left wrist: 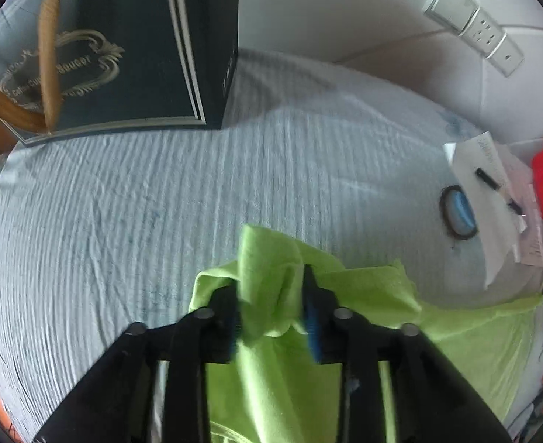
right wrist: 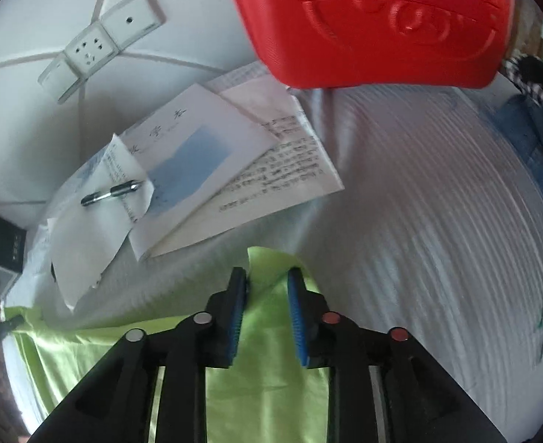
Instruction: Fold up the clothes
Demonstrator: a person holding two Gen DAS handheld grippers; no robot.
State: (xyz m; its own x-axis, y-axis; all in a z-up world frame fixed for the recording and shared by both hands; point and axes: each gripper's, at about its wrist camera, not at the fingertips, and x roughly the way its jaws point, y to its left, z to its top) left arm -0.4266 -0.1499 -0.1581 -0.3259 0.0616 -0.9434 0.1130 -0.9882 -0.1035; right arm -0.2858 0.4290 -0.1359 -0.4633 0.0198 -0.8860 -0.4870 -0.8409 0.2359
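Left wrist view: both tongs point steeply down, left tongs [left wrist: 271,288] and right tongs [right wrist: 267,288] apart around the green cloth [left wrist: 271,369].

The right hand-held gripper [right wrist: 266,277], black with blue ribbed pads, points down with its jaws apart; a corner of the lime-green cloth garment [right wrist: 267,336] stands between the pads, seemingly unpressed. The garment spreads near and left over the white ribbed fabric surface [right wrist: 419,203]. Farther left lie printed white papers [right wrist: 234,155] with a black-and-silver pen [right wrist: 111,192] on top. A red plastic case [right wrist: 374,18] stands at the far side.
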